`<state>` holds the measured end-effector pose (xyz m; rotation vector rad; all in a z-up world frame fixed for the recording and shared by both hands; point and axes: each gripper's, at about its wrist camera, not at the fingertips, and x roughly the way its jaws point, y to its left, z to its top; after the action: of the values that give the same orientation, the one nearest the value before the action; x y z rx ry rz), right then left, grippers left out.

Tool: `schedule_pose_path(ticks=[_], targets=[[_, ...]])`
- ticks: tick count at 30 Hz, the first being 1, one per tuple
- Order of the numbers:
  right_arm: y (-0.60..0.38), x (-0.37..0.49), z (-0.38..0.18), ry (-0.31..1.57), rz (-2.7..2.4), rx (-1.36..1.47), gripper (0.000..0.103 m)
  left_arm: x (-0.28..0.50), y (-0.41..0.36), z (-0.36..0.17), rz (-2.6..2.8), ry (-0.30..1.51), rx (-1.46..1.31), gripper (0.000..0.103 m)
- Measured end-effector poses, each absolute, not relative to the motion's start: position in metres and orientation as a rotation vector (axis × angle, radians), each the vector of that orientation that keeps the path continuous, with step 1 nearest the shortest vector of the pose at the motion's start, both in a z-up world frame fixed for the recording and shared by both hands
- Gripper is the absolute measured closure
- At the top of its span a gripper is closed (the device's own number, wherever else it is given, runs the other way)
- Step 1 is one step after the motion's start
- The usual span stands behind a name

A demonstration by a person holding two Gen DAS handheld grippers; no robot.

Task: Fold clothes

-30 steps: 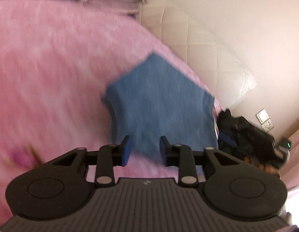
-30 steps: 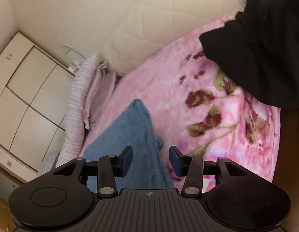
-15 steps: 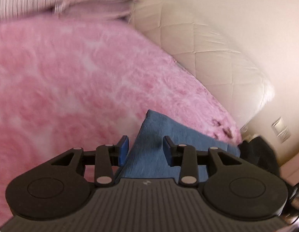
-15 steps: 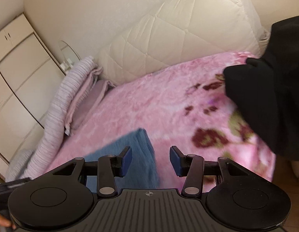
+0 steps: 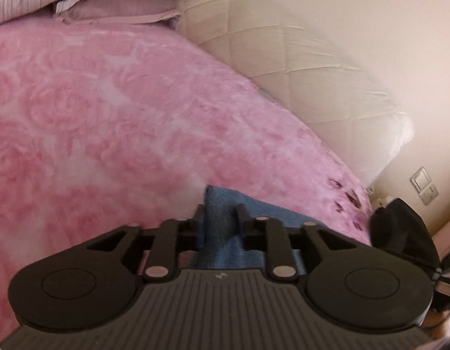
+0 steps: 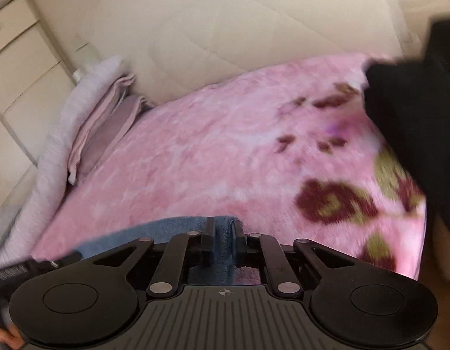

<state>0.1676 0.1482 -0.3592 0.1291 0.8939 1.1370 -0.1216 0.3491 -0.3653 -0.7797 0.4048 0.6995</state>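
A blue garment lies on the pink floral blanket at the near edge. My left gripper has its fingers closed in around a raised fold at the garment's near corner. In the right wrist view the same blue garment lies low at the front. My right gripper is shut on its edge, with blue cloth pinched between the narrow fingers. Most of the garment is hidden below both gripper bodies.
Folded pink and striped bedding is stacked at the far left of the bed. A cream quilted headboard stands behind. A black garment lies at the right on the blanket and also shows in the left wrist view.
Both grippers have dropped low to the blue garment's near edge and closed on it. A second ago both were open above the spread garment.
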Motion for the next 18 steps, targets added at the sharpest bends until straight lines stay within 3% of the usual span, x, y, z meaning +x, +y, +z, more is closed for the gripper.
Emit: schedule_pose_path(ticks=[2, 4, 10, 14, 18], targets=[[0.144, 0.166, -0.349, 0.889, 1.114, 0.117, 0.081, -0.126, 0.349, -0.358, 0.692, 0.407, -0.777, 0.075], [0.136, 0.164, -0.337, 0.856, 1.099, 0.106, 0.075, -0.132, 0.335, -0.338, 0.713, 0.375, -0.687, 0.085], [0.133, 0.134, -0.303, 0.646, 1.135, 0.008, 0.074, -0.133, 0.311, -0.304, 0.680, 0.317, -0.514, 0.090], [0.158, 0.116, -0.316, 0.608, 1.170, -0.150, 0.074, -0.103, 0.321, -0.335, 0.685, 0.452, -0.486, 0.091], [0.176, 0.118, -0.346, 0.641, 1.142, -0.239, 0.074, -0.096, 0.340, -0.367, 0.690, 0.468, -0.563, 0.088]])
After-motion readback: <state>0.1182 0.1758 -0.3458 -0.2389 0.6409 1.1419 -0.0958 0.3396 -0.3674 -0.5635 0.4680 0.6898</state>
